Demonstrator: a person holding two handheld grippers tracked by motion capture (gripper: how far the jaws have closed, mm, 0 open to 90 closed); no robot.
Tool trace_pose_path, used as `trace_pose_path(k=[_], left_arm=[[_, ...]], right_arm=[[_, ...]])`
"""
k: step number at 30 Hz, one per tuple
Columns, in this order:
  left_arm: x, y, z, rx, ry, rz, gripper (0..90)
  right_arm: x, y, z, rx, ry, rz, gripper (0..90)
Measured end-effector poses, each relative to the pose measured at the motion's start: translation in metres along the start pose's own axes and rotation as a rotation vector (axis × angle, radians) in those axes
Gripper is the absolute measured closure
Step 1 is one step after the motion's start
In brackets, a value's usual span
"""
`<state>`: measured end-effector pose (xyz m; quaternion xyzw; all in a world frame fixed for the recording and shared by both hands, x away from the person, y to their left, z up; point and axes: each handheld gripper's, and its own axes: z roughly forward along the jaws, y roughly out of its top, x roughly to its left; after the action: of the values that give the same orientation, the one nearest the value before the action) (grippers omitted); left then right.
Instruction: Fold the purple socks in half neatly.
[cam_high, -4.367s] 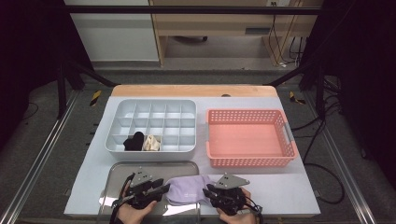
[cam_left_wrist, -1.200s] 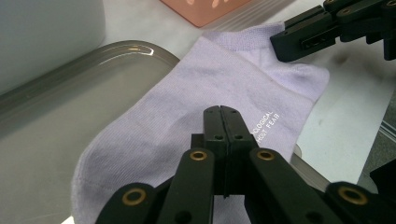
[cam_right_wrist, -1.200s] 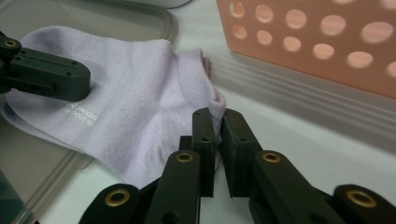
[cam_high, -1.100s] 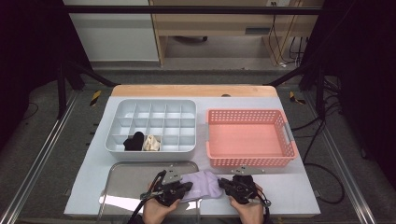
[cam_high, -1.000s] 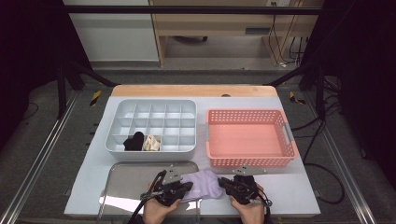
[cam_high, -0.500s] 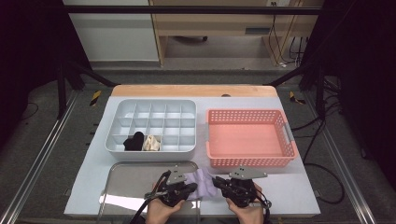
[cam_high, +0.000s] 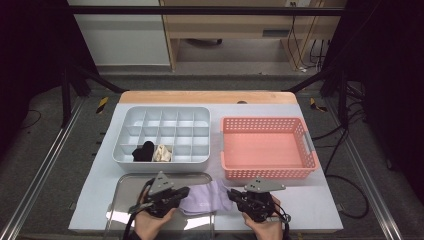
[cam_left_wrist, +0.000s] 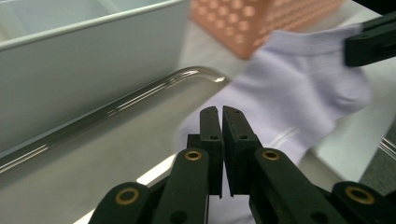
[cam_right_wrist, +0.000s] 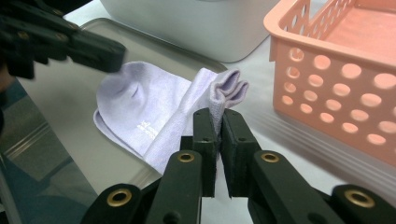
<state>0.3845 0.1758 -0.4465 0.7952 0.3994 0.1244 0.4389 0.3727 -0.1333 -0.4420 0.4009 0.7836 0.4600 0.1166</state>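
Observation:
A lilac ankle sock (cam_high: 205, 197) lies across the right rim of a shiny metal tray (cam_high: 125, 185) at the table's front edge. My right gripper (cam_high: 231, 194) is shut on the sock's cuff. In the right gripper view the folded fabric (cam_right_wrist: 149, 102) runs between the jaws of that gripper (cam_right_wrist: 216, 114). My left gripper (cam_high: 184, 191) sits at the sock's other end. In the left gripper view the jaws of that gripper (cam_left_wrist: 222, 112) have just parted to a thin slit. Nothing is between them, and the sock (cam_left_wrist: 299, 88) lies behind the tips.
A grey compartment box (cam_high: 165, 112) stands behind the tray, with a black roll (cam_high: 144, 150) and a cream roll (cam_high: 161, 152) in its front row. A pink perforated basket (cam_high: 267, 172) stands to its right, close behind my right gripper.
The sock lay flat on the tray earlier and is now bunched and raised at its cuff end. Both grippers have shifted a little left, the left one drawing back along the sock.

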Motion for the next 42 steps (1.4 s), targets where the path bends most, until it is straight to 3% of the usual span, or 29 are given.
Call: trace_pose_path(k=[5, 10, 18, 28, 34, 42], left_arm=[[0.019, -0.017, -0.01, 0.026, 0.025, -0.075, 85.5], [0.014, -0.026, -0.004, 0.065, -0.006, -0.064, 85.6], [0.011, -0.03, 0.0, 0.083, -0.009, -0.045, 86.2], [0.012, -0.032, 0.001, 0.092, -0.014, -0.044, 86.8], [0.013, -0.032, 0.001, 0.089, -0.015, -0.052, 87.1], [0.024, -0.028, -0.008, 0.049, 0.009, -0.091, 88.6]], right_arm=[[0.003, 0.004, -0.001, -0.002, 0.003, -0.011, 85.4], [0.013, 0.008, 0.003, 0.009, 0.022, -0.036, 85.4], [0.035, 0.019, 0.019, 0.024, 0.077, -0.089, 85.4], [0.073, 0.032, 0.065, 0.1, 0.152, -0.186, 85.4], [0.08, 0.026, 0.086, 0.139, 0.154, -0.204, 85.0], [0.085, 0.015, 0.1, 0.171, 0.165, -0.204, 84.0]])
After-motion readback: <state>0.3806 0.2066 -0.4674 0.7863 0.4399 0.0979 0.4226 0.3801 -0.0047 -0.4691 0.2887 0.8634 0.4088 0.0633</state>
